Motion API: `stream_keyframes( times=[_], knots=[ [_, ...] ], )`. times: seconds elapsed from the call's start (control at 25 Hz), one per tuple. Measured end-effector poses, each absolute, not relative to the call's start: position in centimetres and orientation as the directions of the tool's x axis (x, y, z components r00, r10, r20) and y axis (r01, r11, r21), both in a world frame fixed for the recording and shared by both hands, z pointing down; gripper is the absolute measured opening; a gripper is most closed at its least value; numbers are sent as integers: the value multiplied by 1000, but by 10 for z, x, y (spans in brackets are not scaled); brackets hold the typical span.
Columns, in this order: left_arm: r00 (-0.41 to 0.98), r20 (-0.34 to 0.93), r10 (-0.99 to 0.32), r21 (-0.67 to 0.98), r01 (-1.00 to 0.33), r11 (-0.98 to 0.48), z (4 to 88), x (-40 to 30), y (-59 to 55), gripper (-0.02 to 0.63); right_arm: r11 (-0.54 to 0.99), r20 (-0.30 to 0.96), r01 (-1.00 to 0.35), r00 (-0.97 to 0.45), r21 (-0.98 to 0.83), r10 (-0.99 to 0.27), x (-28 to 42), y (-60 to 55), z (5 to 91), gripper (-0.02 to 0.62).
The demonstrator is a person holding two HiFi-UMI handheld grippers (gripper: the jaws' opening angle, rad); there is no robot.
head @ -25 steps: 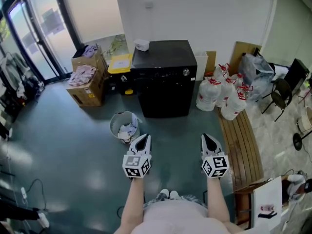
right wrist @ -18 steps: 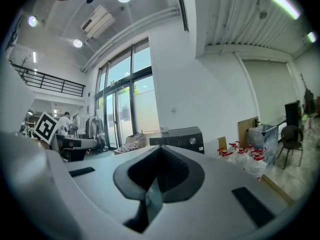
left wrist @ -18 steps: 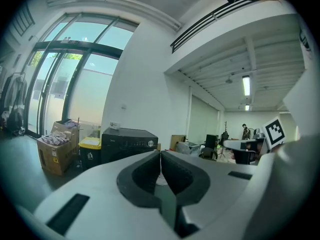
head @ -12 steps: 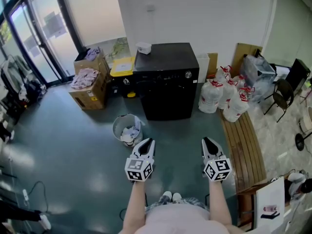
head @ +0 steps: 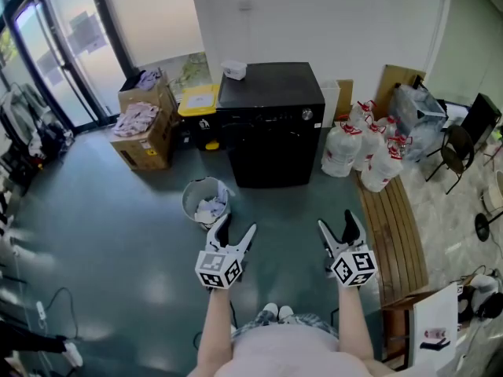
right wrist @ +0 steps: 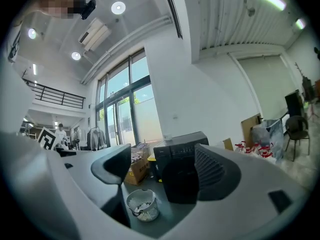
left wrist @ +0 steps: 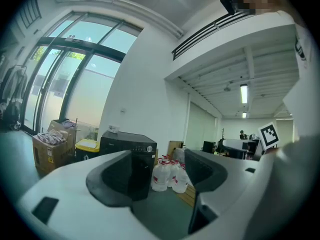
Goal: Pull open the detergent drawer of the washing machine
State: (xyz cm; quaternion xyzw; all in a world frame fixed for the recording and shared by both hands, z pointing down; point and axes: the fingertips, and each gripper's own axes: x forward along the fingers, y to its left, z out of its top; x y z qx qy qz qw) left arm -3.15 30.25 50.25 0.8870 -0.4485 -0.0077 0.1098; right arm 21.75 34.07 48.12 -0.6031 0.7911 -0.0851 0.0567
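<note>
The black washing machine [head: 271, 124] stands against the white back wall, well ahead of both grippers. Its control strip with a silver knob [head: 307, 115] runs along the top of the front; I cannot pick out the drawer there. My left gripper [head: 236, 230] and right gripper [head: 338, 226] are held level over the green floor, side by side and apart from the machine. Both sets of jaws have just been opening and now stand wide, with nothing between them. The left gripper [left wrist: 162, 176] frames the machine [left wrist: 127, 144] in its view. The right gripper [right wrist: 162, 171] frames the machine [right wrist: 180, 154] too.
A white wastebasket [head: 203, 201] with paper sits on the floor between my left gripper and the machine. Cardboard boxes [head: 145, 132] and a yellow bin [head: 196, 100] stand left of it. Water jugs [head: 365, 151] and a wooden bench [head: 397, 234] are at the right.
Both grippers' jaws have gone from shut to wide open. The hands stay at about the same spot in front of me.
</note>
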Motion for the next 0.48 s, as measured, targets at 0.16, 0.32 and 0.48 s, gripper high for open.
stream_keyframes(
  times=[0.16,0.32,0.48],
  knots=[
    [600,60,-797,198,-790,-580,500,-42,293,336,257,14,-948,-264,-187,-964,205,332,481,400],
    [614,61,-787,183,-782,-596,500,-46,283,344,249,15,-953,-256,-170,-967,195,325,480,400],
    [627,66,-776,178,-773,-609,506,-49,272,345,235,25,-958,-242,-164,-970,189,319,487,400]
  ],
)
